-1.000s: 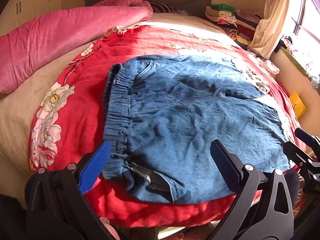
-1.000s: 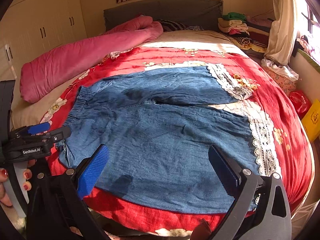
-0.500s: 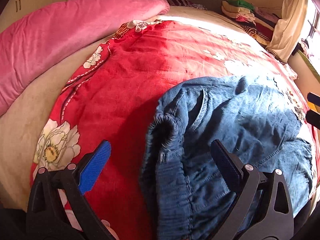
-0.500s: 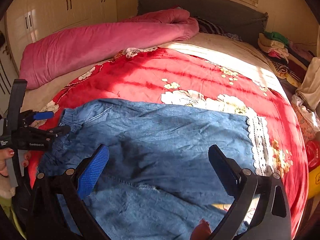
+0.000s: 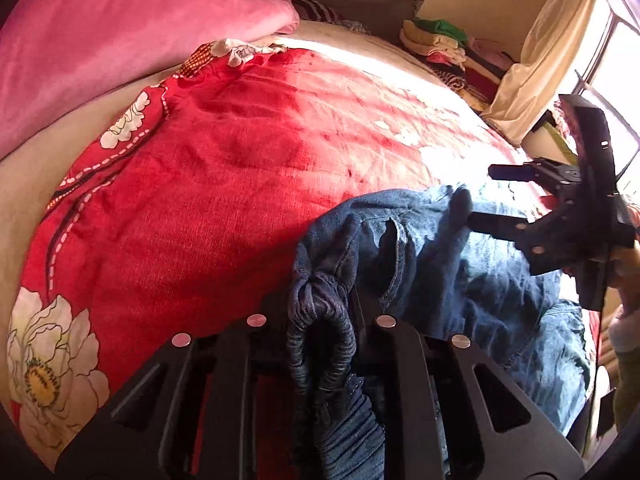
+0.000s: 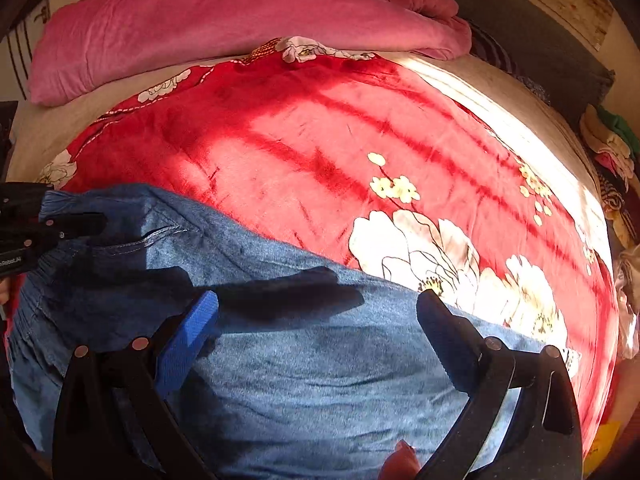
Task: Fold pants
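The left gripper (image 5: 320,312) is clamped on the elastic waistband of the denim pants (image 6: 312,360), bunched on the red floral blanket (image 6: 320,152). The right gripper (image 6: 316,320) hovers wide apart, holding nothing, over the leg at six o'clock. That thick gather may slip loose, skewing the fold.

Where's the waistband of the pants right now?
The waistband is bunched and clamped in the left tool, low centre of the left wrist view, over the red blanket. The right wrist view shows it at the far left edge.
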### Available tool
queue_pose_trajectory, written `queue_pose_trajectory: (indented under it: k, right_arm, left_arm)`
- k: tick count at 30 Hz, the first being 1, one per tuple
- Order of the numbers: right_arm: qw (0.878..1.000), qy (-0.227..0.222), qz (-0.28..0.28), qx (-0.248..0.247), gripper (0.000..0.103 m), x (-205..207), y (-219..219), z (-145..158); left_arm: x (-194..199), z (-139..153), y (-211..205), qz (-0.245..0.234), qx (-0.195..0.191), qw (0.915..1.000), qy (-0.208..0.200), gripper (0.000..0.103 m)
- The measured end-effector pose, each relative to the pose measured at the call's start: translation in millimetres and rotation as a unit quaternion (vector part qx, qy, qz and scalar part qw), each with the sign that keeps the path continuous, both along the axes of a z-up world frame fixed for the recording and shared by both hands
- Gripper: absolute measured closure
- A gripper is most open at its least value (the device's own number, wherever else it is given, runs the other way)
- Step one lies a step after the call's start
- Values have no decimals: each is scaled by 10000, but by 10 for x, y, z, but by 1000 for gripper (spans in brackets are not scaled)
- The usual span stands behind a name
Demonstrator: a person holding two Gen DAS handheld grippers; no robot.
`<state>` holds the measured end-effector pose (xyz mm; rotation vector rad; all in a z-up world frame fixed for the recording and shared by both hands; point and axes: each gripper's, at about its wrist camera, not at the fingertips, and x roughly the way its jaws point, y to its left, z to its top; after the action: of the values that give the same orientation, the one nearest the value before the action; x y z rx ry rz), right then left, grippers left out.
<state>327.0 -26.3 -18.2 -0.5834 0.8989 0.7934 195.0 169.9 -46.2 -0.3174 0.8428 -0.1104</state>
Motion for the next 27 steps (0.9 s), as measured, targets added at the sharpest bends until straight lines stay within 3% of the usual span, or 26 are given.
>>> queue_pose_trajectory:
  k: [2,4,5,6,7,8,11,14,16,20,23,27]
  right_arm:
    - [9978,-196,528,-341,5,34,206,-83]
    - [9964,-230,684,-440,5,47,265,-115]
    - [9935,-188,971,-571,10,59,338,-187]
    - [9935,-188,971,-571,18,59,338,-187]
    - [9921,-94,1095,-611,43,61,362,-221]
    - [9905,109,1248,-566,60,51,390,-243]
    - [9889,234,1461,-162,91,-124,314,-113]
    - [9910,144,1322,163,97,-205,168,48]
    - [9917,-27,1102,658,97,-378,-110,358]
    - [9893,-329,974,1034,97,-839,-450,735]
    - [9887,-372,948,1103,97,-1116,-618,831]
    - [9882,-307,935,1173,97,-1857,-972,798]
  left_arm:
    - [-55,89,14,-112,-129,9996,-211,93]
    - [-86,167,18,-219,-227,9989,-360,94]
    - [-101,197,21,-274,-271,9984,-411,94]
    - [-111,223,21,-316,-281,9981,-457,94]
    - [-117,249,9,-370,-280,9977,-494,94]
    - [-127,265,-11,-427,-254,9974,-517,94]
    - [-155,287,-37,-476,-147,9972,-553,94]
    - [-201,333,6,-467,-183,9968,-619,94]
    - [-234,381,15,-470,-148,9966,-663,94]
    - [-359,504,-29,-646,-88,9944,-826,94]
    - [-539,592,-114,-886,-22,9915,-955,94]
    - [-851,612,-289,-1301,163,9861,-1023,94]
